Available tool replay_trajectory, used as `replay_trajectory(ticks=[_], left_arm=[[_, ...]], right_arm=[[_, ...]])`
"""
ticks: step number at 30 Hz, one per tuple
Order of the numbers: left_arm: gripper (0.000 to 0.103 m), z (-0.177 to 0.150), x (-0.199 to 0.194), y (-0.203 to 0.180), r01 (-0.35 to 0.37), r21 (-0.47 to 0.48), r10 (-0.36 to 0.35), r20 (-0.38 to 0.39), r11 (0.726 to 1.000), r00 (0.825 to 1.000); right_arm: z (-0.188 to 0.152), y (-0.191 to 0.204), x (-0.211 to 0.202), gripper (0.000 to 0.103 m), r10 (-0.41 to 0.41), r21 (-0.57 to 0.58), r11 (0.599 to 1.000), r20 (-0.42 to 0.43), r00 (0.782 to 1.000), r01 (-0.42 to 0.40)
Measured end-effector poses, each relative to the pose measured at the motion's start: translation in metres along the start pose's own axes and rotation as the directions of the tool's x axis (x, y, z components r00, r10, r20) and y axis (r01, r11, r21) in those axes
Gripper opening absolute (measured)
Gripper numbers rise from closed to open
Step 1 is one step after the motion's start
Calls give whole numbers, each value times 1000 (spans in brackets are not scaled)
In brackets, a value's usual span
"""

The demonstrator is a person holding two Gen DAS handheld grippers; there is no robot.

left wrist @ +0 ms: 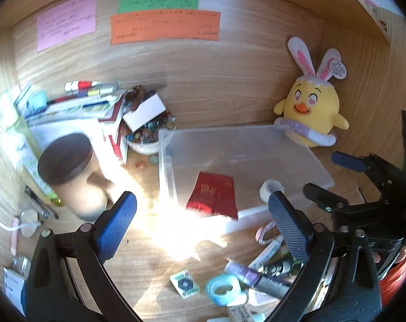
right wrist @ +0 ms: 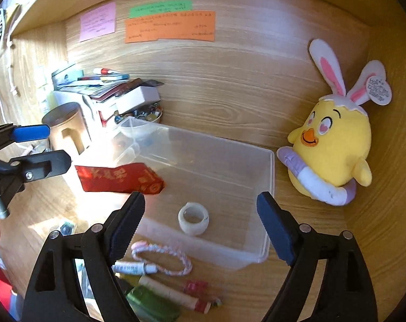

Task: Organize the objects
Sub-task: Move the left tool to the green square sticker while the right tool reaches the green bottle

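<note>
A clear plastic bin (right wrist: 264, 187) stands on the wooden desk; it also shows in the left wrist view (left wrist: 318, 171). In it lie a red envelope (right wrist: 117, 178) (left wrist: 212, 194) and a white tape roll (right wrist: 193, 218) (left wrist: 271, 187). My right gripper (right wrist: 200, 220) is open and empty above the bin's near side, over the tape roll. My left gripper (left wrist: 203, 214) is open and empty, left of the bin above the sunlit desk. In front of the bin lies a pile of small items: a pink braided cord (right wrist: 162, 255), tubes (right wrist: 136, 268), a blue tape ring (left wrist: 223, 288).
A yellow chick plush (right wrist: 334, 145) with rabbit ears leans in the right corner. A brown-lidded jar (left wrist: 68, 171), a bowl of marbles (left wrist: 146, 134) and a stack of books and boxes (left wrist: 76, 107) crowd the left. Coloured notes (left wrist: 165, 26) hang on the back wall.
</note>
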State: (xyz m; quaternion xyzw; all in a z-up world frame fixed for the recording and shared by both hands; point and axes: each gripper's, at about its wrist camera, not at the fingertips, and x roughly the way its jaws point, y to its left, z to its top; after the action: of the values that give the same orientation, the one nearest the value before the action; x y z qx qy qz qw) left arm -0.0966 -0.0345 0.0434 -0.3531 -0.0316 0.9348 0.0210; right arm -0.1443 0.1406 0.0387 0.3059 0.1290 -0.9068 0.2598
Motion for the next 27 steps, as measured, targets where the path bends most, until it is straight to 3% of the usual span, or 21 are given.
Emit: replay_trajectory(ticks=[16,27], left_arm=[[100,-68,3,32,-44,-49,38,-113,998,993],[100,-109,16,54,-63,-108,38,-217,992,975]], right_arm=[[-62,17,-17,84,20,16,1000,-70,997,-19],[-91,26,-8,84,38,89,996,-122,992,-27]])
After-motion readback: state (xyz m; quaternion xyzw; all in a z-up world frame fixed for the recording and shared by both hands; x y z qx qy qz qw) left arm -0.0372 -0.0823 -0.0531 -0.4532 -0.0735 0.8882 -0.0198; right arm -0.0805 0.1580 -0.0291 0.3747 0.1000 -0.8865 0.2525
